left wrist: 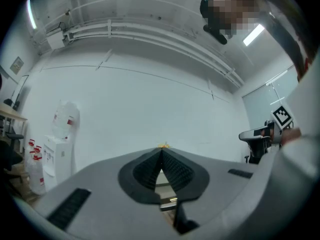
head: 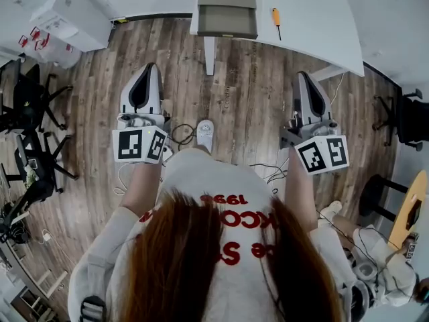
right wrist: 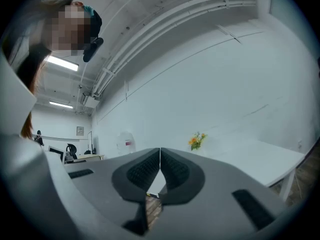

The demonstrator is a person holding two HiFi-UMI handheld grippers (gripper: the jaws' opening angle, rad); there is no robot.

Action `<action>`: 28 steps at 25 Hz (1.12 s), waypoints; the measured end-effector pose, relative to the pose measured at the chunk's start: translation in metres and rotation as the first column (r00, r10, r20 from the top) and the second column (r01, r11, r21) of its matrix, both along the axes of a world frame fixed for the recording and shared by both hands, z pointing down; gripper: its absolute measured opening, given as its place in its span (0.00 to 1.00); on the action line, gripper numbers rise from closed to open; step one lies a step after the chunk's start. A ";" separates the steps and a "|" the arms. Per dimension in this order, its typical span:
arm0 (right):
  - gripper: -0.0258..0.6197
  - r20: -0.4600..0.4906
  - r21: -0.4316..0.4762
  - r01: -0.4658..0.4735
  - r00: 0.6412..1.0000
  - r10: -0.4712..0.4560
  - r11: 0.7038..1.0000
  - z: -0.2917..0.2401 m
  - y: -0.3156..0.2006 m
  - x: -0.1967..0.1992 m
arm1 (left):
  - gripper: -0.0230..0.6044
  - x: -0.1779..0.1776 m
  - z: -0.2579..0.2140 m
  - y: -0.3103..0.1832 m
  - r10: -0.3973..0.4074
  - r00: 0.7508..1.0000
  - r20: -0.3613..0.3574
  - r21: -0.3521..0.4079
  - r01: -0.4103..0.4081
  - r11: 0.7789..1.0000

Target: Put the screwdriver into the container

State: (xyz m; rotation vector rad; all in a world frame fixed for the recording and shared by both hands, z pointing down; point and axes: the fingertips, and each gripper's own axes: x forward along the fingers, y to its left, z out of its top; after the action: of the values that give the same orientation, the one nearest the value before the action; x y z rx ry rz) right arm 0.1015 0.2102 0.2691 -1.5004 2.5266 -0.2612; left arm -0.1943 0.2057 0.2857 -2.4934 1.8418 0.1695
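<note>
Not begun: left gripper (head: 149,68) and right gripper (head: 303,76) hold nothing, fingers together. Next, the right one must probably open over the screwdriver (head: 275,21), at 3 o'clock from the container (head: 227,9).

so there's a white table (head: 315,19) at the far end with just two things on it; a grey container (head: 227,9) sitting at the near edge, and a screwdriver (head: 275,20) with an orange handle lying just to its right, not touching it; everything else is down on the wood plank floor (head: 248,92); a small white device (head: 204,133) with black cables (head: 181,134) looped beside it, white boxes (head: 67,12) off to the left, black office chairs (head: 30,99) further left
</note>
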 end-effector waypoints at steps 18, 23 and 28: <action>0.05 -0.032 -0.039 -0.108 0.994 0.106 0.993 0.003 -0.107 0.001 | 0.04 -0.015 0.007 -0.129 0.090 0.996 -0.014 -0.037 -0.091 0.995; 0.05 -0.040 -0.041 -0.081 0.996 0.079 0.996 0.009 -0.131 0.000 | 0.04 -0.014 0.010 -0.144 0.074 0.997 -0.002 -0.039 -0.074 0.996; 0.05 -0.019 -0.022 -0.054 0.998 0.053 0.998 0.007 -0.171 0.011 | 0.04 -0.018 0.003 -0.169 0.018 1.000 0.017 -0.021 -0.018 1.000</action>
State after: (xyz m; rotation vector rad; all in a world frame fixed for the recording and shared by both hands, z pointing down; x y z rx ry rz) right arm 0.1122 0.0396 0.2760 -1.5836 2.5016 -0.2696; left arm -0.2119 0.0363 0.2883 -2.5171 1.8247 0.1301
